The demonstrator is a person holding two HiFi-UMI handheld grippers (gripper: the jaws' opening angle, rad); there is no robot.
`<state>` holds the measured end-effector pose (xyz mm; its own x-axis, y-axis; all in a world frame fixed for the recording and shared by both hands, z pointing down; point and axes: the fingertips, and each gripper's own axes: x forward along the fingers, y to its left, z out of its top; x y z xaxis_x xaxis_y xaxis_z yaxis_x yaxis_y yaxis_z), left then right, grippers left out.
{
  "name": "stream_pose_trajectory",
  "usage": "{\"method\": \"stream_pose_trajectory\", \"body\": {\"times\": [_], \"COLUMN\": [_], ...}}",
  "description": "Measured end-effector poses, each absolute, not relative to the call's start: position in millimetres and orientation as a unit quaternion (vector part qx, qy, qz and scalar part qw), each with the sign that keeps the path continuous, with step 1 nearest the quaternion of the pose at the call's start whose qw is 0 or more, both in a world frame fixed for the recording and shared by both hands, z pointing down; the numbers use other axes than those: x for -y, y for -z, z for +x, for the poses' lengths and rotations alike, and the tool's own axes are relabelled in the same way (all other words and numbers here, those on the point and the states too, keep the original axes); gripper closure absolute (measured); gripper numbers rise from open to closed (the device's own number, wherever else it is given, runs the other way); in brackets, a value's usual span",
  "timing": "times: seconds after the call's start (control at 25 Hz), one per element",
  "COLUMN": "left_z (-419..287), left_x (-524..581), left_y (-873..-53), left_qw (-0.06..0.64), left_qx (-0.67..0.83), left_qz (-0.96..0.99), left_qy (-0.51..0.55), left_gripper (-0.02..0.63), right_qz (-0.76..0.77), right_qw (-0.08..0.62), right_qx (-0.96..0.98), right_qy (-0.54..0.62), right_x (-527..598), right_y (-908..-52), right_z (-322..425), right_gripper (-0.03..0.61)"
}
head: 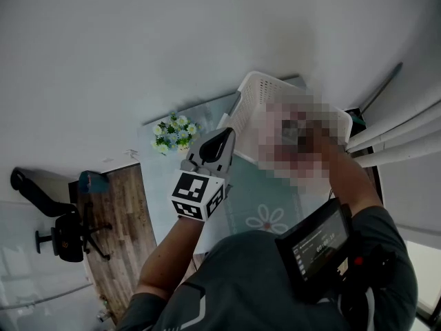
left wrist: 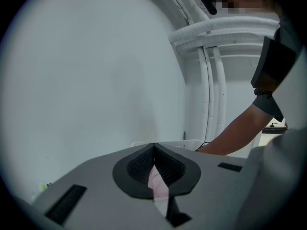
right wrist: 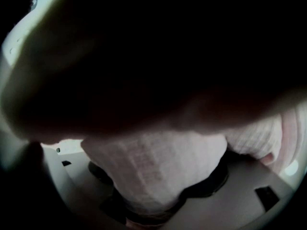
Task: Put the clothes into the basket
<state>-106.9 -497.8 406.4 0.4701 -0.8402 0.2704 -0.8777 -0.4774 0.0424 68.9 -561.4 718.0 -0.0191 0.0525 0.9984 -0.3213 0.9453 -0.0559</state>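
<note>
A white lattice laundry basket (head: 256,92) stands at the far edge of a teal flowered rug (head: 265,205) in a white-walled room, and a person's right arm reaches straight down into it. There the right gripper (right wrist: 158,178) has its jaws spread wide around a pale pink ribbed knit garment (right wrist: 158,147), which bulges between them inside the basket and looks loose rather than pinched. The left gripper (left wrist: 154,163), nearer and left of the basket, has its jaws clenched on a sliver of pink cloth (left wrist: 157,182). The knit is likely light, soft and floppy — best taken at a bunched fold. Wood flooring (head: 117,219), a flower bunch (head: 173,133) and an office chair (head: 65,233) lie to the left.
</note>
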Motion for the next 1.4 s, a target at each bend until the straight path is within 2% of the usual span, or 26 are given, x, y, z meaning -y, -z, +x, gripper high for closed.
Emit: {"method": "stream_pose_trajectory", "body": {"times": [0.4,0.72,1.08,1.4], "left_z": [-114.0,-105.5,-95.6,-95.9], "left_x": [470.9,444.9,420.0,394.8], "left_y": [-377.5,-371.4,-368.3,-369.1], "left_qw": [0.061,0.060,0.061,0.069], "left_qx": [0.524,0.531,0.538,0.552], "left_qz": [0.844,0.840,0.837,0.827], "left_qy": [-0.100,-0.090,-0.079,-0.077], "left_gripper": [0.604,0.604,0.604,0.604], "right_qz": [0.117,0.137,0.196,0.233], "right_qw": [0.680,0.640,0.534,0.400], "right_qx": [0.712,0.749,0.822,0.886], "right_qy": [-0.130,-0.098,-0.040,-0.037], "right_x": [561.7,562.9,568.9,548.6], "right_y": [-708.0,-645.8,-542.9,-456.5], "right_z": [71.3,57.8,48.3,55.0], "right_gripper": [0.196,0.178,0.179,0.181]}}
